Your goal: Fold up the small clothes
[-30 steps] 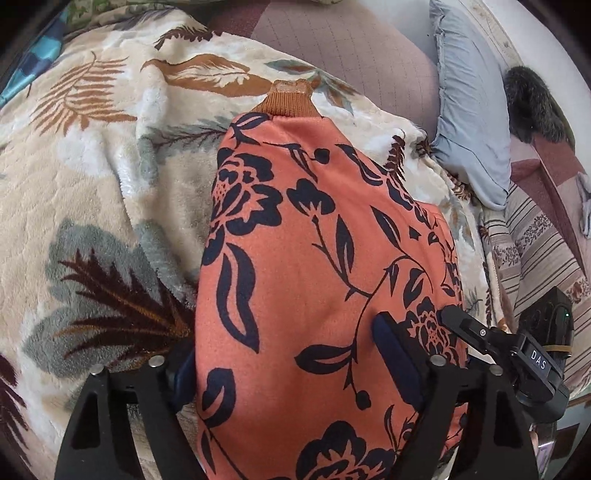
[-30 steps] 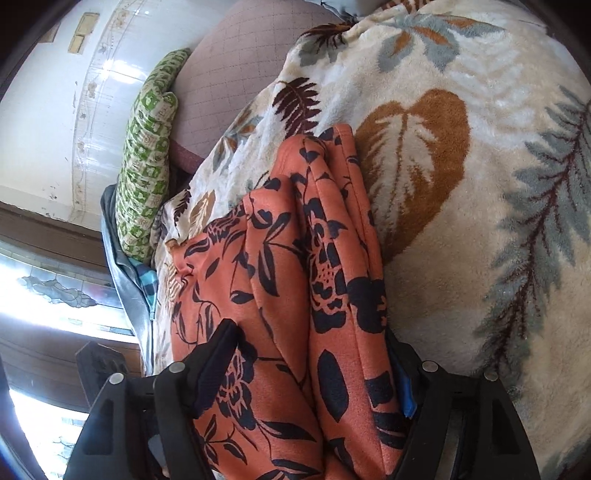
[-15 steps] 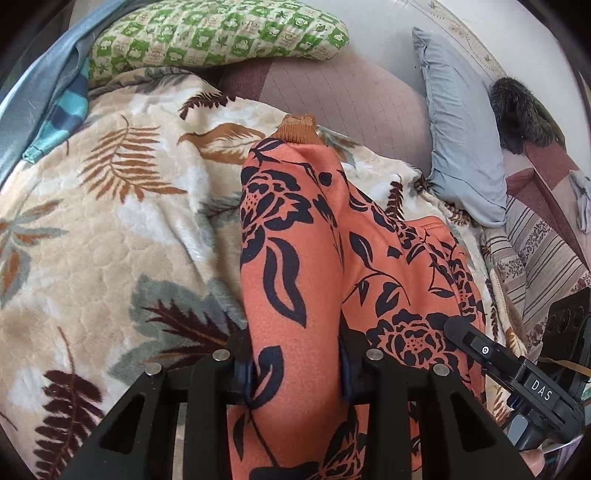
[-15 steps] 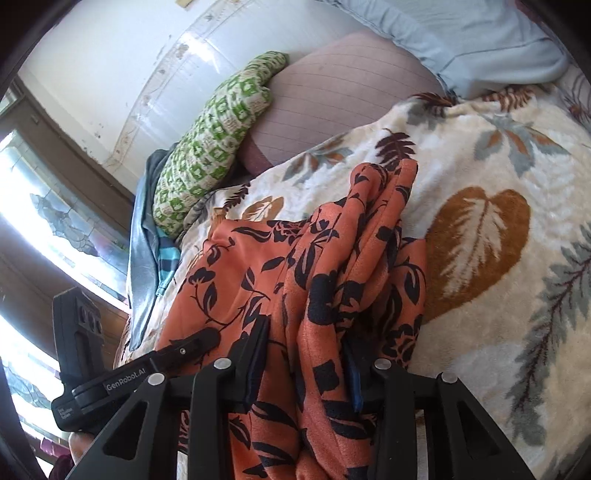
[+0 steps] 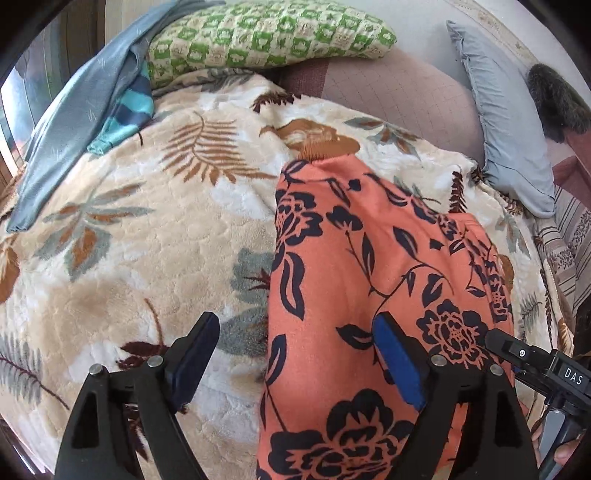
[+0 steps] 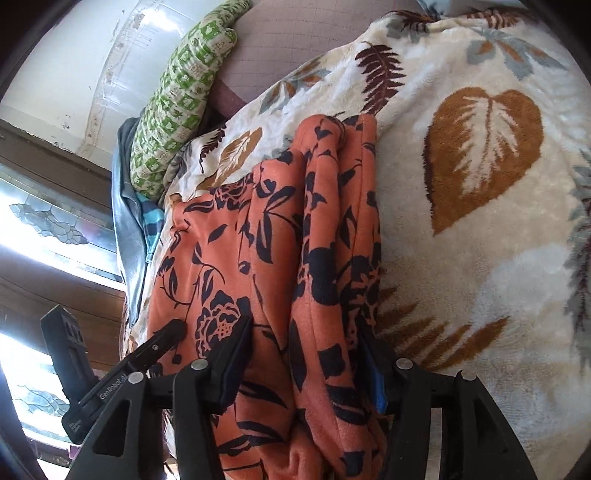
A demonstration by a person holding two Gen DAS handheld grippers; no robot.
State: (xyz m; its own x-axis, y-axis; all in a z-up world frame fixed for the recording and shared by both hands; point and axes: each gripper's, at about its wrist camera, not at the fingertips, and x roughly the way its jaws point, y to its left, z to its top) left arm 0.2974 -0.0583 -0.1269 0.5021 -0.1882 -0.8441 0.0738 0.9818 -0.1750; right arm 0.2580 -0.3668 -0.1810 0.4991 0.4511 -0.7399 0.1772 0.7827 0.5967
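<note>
Fingers of left gripper [image 5: 293, 354] spread, empty; right gripper [image 6: 304, 354] fingers wide around orange garment [image 5: 369, 258], flat on bed blanket [image 5: 147, 240], cuff at 12. Risk: unpinned fold springs open.

Cream leaf-print blanket [image 5: 155, 236] covering the bed, green checked pillow [image 5: 266, 33] along the top of the frame, grey-blue pillow [image 5: 506, 122] upper right, pale scuffed wall [image 6: 92, 55] upper left, bright patterned-glass window [image 6: 44, 229] at left
</note>
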